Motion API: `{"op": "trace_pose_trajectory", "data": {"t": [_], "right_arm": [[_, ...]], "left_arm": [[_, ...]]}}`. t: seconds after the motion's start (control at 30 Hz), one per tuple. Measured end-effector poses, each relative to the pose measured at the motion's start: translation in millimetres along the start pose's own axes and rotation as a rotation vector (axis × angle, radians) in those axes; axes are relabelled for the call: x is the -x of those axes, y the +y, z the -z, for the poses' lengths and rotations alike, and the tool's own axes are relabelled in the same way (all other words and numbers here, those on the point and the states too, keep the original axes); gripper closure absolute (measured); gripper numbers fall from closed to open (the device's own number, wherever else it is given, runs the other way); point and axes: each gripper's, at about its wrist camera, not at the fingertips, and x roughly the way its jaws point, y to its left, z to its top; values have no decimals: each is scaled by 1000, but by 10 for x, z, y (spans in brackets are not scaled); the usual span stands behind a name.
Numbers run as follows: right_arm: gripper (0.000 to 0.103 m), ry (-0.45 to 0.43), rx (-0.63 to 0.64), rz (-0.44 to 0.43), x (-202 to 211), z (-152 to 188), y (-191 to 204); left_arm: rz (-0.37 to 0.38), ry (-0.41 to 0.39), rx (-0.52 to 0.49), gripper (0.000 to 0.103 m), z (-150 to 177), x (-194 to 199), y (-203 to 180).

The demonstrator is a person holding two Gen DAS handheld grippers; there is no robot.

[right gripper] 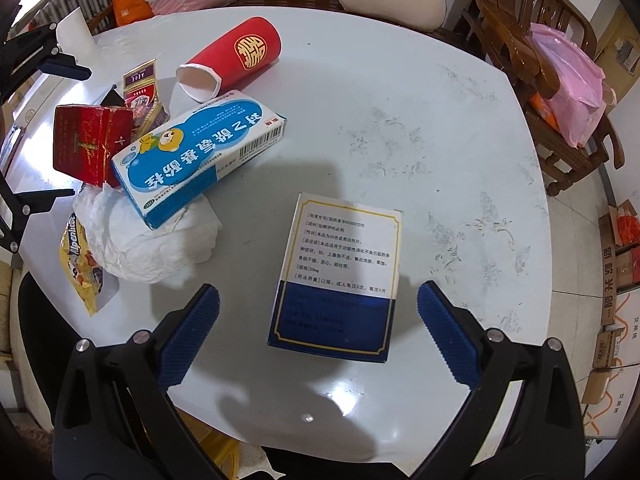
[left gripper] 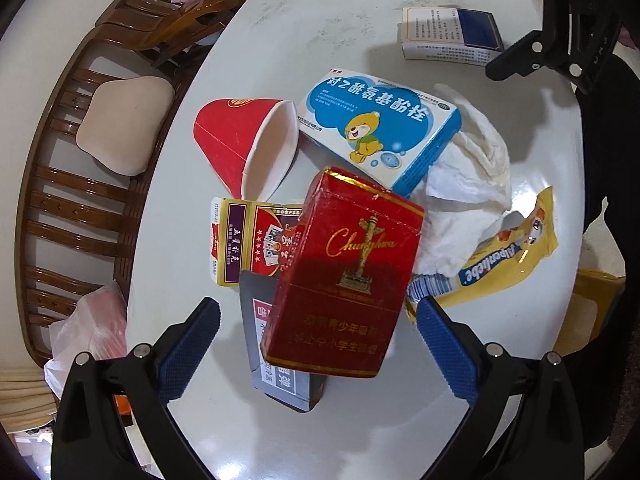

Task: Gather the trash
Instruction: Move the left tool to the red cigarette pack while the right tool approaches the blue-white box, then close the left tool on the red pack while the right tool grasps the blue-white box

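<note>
Trash lies heaped on a white table (left gripper: 360, 20). My left gripper (left gripper: 318, 344) is open just above a red cigarette pack (left gripper: 344, 276), which leans on a dark box (left gripper: 276, 368) and a card box (left gripper: 248, 240). Around it are a red paper cup (left gripper: 240, 140), a blue medicine box (left gripper: 380, 128), crumpled tissue (left gripper: 464, 200) and a yellow candy wrapper (left gripper: 508, 252). My right gripper (right gripper: 318, 332) is open, its fingers either side of a white-and-blue medicine box (right gripper: 340, 276) lying flat apart from the pile. In the right wrist view the pile shows at the left: cup (right gripper: 236, 56), blue box (right gripper: 200, 156), tissue (right gripper: 152, 240).
Wooden chairs (left gripper: 72, 208) ring the table, one with a beige cushion (left gripper: 124, 124). Pink plastic bags (right gripper: 568, 92) sit on a chair at the right. Cardboard boxes (right gripper: 620, 280) stand on the floor beyond the table's right edge. Bare tabletop (right gripper: 420, 120) stretches right of the pile.
</note>
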Motion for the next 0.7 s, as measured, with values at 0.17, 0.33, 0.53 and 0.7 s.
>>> {"op": "trace_pose_trajectory", "data": {"t": [0.17, 0.33, 0.53, 0.7], "right_arm": [[6, 12, 10, 7, -49, -4, 37], [6, 19, 10, 22, -85, -23, 18], [9, 29, 12, 23, -118, -13, 48], [12, 40, 5, 11, -171, 1, 32]], "left_arm": [[-5, 10, -7, 7, -28, -34, -8], [21, 24, 33, 25, -33, -77, 59], [14, 44, 49, 31, -43, -146, 56], [1, 55, 65, 33, -45, -168, 68]]}}
